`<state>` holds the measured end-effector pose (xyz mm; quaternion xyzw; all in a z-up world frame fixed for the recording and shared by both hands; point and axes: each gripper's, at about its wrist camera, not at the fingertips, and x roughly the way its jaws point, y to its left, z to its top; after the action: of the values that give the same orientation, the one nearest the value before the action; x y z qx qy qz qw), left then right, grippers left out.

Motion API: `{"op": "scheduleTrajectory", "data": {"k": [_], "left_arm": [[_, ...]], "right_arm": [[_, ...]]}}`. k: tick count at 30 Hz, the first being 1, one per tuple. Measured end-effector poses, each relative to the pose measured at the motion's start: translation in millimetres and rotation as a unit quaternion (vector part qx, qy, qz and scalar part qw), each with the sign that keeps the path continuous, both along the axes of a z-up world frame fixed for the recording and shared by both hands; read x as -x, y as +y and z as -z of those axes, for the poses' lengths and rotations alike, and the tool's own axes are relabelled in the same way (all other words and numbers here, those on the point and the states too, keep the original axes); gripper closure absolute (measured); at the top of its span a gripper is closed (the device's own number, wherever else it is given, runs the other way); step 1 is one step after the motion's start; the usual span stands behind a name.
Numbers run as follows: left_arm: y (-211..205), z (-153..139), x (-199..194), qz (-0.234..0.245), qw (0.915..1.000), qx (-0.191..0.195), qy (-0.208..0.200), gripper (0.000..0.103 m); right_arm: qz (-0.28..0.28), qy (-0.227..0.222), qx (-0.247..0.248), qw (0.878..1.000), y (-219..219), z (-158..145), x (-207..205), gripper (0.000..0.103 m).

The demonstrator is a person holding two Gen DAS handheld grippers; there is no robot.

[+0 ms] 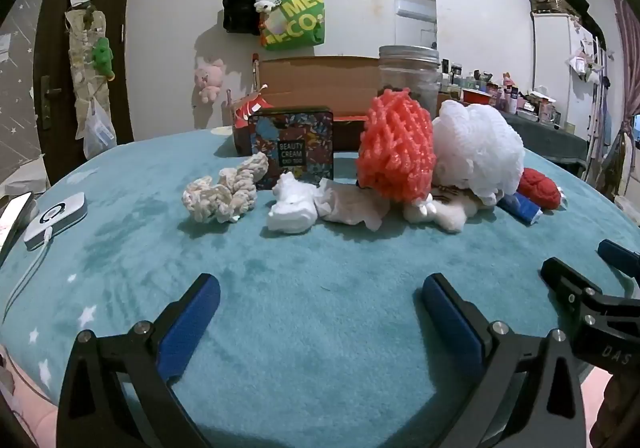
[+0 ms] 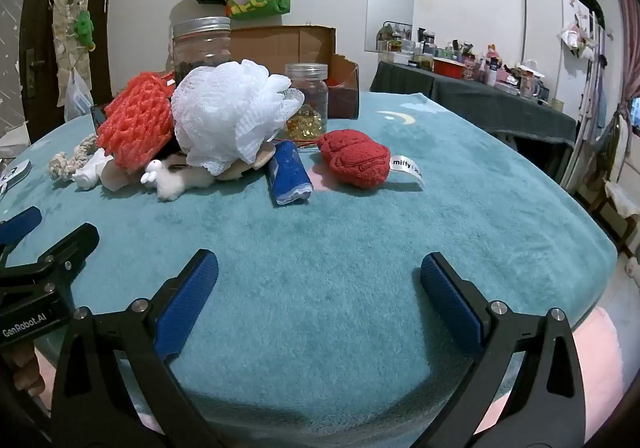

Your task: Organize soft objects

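Standing over the teal plush-covered counter (image 1: 320,288), I'd say nothing has been sorted yet: every soft thing sits loose in one cluster near the far side, and both tools hover short of it, holding nothing.

Farthest left lies a cream knitted yarn bundle (image 1: 226,194), twisted and lumpy. Just beside it is a crumpled white tissue wad (image 1: 290,208), touching a flattened paper sheet (image 1: 352,206). Behind these stands a patterned tin (image 1: 292,146) marked "beauty cream", and further back an open cardboard box (image 1: 320,80), which I guess is where things should go. Next comes the coral foam net (image 1: 396,152), puffy and open-celled, leaning against the white mesh bath pouf (image 1: 478,146); both rest on top of a small white plush toy (image 2: 168,180) whose shape I can't fully make out. To the right lies a rolled blue cloth (image 2: 290,178), then a red fuzzy plush (image 2: 356,162) with a "miffy" tag, slightly apart. Two lidded glass jars (image 2: 202,46) stand behind the pile.

The left hand-held gripper (image 1: 320,324) has its jaws spread wide above bare plush. The right hand-held gripper (image 2: 320,304) is likewise spread and empty, nearest the blue roll and red plush.
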<state>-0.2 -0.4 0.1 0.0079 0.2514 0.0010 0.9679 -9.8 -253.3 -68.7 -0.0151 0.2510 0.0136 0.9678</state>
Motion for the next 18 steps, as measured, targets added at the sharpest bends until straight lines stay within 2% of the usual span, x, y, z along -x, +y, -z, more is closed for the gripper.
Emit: {"op": "scheduleTrajectory", "data": {"k": [18], "left_arm": [[0.3,0.0,-0.2,0.0,1.0,0.005,0.003,0.0]], "right_arm": [[0.0,0.003,-0.001,1.0,0.0,0.0,0.1,0.0]]}}
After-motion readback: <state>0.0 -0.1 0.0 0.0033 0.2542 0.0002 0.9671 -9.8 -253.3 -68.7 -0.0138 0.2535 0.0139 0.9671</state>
